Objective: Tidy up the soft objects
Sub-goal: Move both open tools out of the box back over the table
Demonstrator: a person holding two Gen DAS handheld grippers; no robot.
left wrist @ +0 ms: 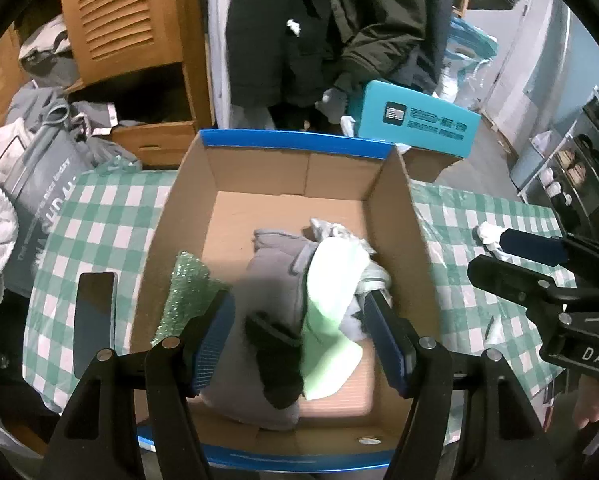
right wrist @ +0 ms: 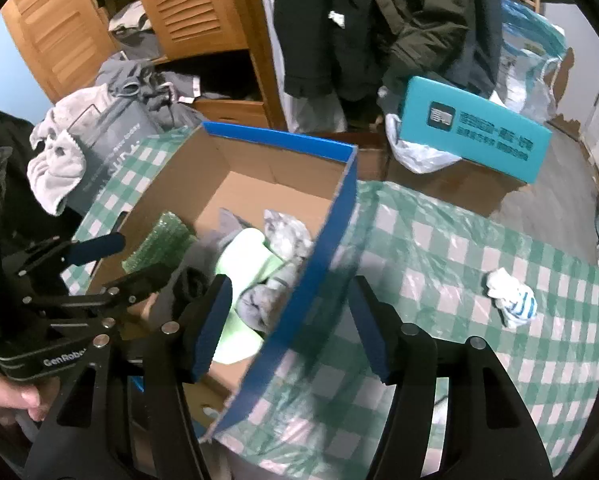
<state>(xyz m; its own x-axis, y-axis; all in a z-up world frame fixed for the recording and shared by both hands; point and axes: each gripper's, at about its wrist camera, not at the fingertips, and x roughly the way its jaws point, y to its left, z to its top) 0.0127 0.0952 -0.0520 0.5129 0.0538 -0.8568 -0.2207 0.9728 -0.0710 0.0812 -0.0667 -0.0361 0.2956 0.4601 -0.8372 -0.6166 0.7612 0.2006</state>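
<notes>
An open cardboard box (left wrist: 259, 184) with a blue rim stands on the green checked tablecloth. Inside lie a grey cloth (left wrist: 267, 272), a black sock (left wrist: 277, 354), a pale green cloth (left wrist: 333, 300), a grey-white cloth (left wrist: 339, 230) and green bubble wrap (left wrist: 187, 292). My left gripper (left wrist: 299, 336) is open, hovering over the box just above the black sock. My right gripper (right wrist: 291, 328) is open and empty, straddling the box's right wall (right wrist: 323, 240). A crumpled white and blue sock (right wrist: 511, 298) lies on the cloth to the right; it also shows in the left wrist view (left wrist: 489, 234).
A dark phone (left wrist: 93, 316) lies on the tablecloth (left wrist: 99, 216) left of the box. A teal box (right wrist: 475, 140) on cartons stands behind the table. A grey bag (left wrist: 39, 200) with towels sits at the left. A wooden cabinet (right wrist: 203, 12) and hanging coats (right wrist: 379, 20) stand behind.
</notes>
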